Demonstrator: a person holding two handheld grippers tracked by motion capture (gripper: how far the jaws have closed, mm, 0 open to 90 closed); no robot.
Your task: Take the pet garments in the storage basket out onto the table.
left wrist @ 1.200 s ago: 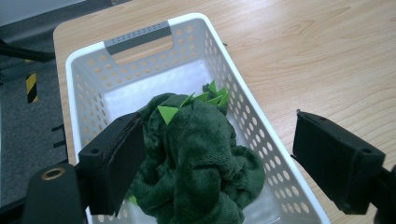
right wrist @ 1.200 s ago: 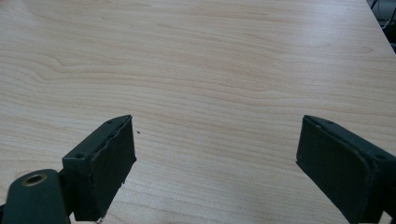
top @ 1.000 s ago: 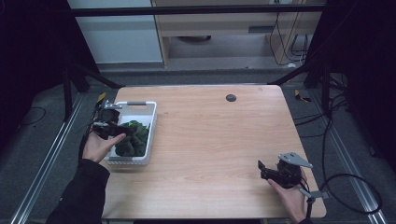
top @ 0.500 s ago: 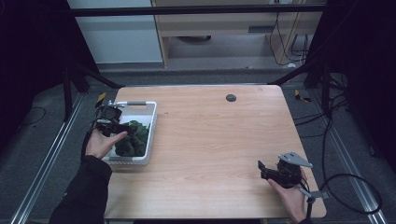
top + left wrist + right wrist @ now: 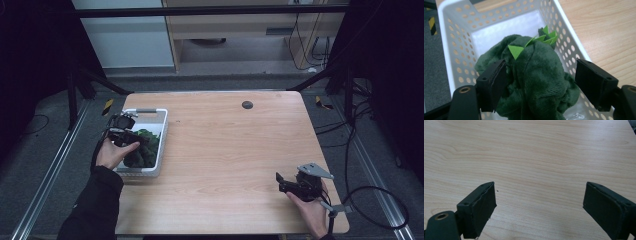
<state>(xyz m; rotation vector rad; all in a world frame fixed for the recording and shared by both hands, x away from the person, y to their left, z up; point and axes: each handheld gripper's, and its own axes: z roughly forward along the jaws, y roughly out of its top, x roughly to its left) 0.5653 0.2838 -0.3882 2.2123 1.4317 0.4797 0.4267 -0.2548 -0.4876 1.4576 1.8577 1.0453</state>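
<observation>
While my left gripper (image 5: 539, 82) hangs over the white perforated basket (image 5: 454, 37), its jaws stand wide on either side of a dark green plush toy (image 5: 536, 75) that lies inside. The left jaw pad touches the fur; the right one sits just clear of it, so nothing is clamped. Light green felt spikes (image 5: 534, 42) run along the toy's top, away from me, and past them I see the basket's bare white floor. From above, the basket (image 5: 161, 125) sits at the table's (image 5: 240, 150) left edge with my left hand (image 5: 112, 152) over its near end, and the toy (image 5: 145, 147) reads as a dark mass. My right gripper (image 5: 281, 181) rests low near the table's right front corner, well apart from the basket. Its own view shows jaws spread wide over plain wood grain (image 5: 536, 157), empty.
</observation>
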